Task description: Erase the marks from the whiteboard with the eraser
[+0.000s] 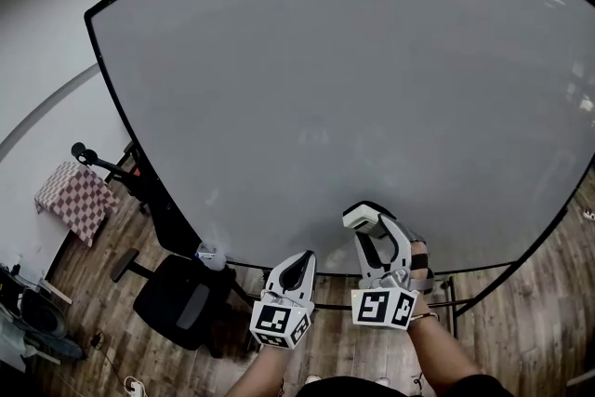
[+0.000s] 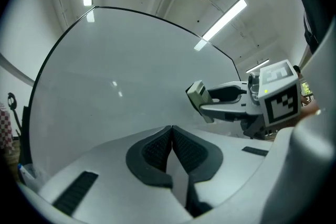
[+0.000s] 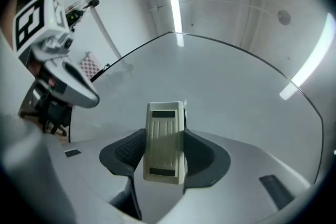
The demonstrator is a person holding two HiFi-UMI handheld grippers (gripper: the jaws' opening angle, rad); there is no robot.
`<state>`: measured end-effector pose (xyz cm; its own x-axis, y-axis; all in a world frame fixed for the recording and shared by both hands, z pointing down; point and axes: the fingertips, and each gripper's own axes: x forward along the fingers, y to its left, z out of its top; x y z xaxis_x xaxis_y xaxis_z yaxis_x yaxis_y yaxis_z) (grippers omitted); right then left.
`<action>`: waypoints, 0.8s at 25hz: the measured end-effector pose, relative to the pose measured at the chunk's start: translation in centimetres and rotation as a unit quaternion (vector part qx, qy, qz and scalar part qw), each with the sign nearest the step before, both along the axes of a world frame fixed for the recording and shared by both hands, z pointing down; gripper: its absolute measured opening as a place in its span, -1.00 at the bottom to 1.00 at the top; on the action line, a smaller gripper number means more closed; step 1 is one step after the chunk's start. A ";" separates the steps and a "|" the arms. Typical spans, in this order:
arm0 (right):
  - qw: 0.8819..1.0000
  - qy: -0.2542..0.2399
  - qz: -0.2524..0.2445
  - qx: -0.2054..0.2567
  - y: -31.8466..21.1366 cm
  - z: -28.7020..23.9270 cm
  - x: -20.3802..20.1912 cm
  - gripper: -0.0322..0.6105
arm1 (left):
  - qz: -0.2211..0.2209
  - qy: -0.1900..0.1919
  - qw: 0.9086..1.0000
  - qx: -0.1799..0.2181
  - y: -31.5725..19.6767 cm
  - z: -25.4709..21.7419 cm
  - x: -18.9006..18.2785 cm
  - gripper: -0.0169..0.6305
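Note:
A large whiteboard (image 1: 353, 88) with a black frame fills most of the head view; its surface looks grey and I see no clear marks on it. My right gripper (image 1: 364, 220) is shut on a pale eraser (image 3: 165, 143), held close to the board's lower edge. The eraser (image 2: 198, 94) also shows in the left gripper view, at the tip of the right gripper. My left gripper (image 1: 299, 268) hangs lower, to the left of the right one. Its jaws are shut together with nothing between them (image 2: 171, 145).
A black office chair (image 1: 181, 297) stands on the wooden floor at lower left, beside the board's stand. A checkered cloth (image 1: 76, 198) lies over something at far left. The board's lower rail (image 1: 446, 274) runs just behind my grippers. A sleeve and hand (image 1: 432, 330) hold the right gripper.

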<state>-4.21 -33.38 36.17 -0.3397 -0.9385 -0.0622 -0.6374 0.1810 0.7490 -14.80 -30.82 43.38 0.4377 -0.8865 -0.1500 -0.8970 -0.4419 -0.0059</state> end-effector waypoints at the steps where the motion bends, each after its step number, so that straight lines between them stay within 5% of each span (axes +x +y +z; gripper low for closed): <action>1: 1.000 -0.030 0.001 -0.002 0.4 -0.9 0.6 -0.13 | 0.004 0.000 1.000 0.002 0.0 -0.1 0.5 -0.89; 10: 0.981 -0.187 -0.020 0.038 3.9 -4.6 5.1 -0.13 | 0.038 -0.012 0.999 0.027 0.7 -2.0 4.0 -0.89; 20: 0.963 -0.267 0.027 -0.027 5.0 0.1 10.8 -0.13 | 0.052 -0.033 0.998 0.023 1.3 -1.0 5.8 -0.89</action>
<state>6.63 -28.39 36.29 -0.2230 -0.9607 -0.1650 -0.9388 0.1661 0.3016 -9.05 -29.49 42.43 0.5373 -0.8287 -0.1569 -0.8433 -0.5306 -0.0858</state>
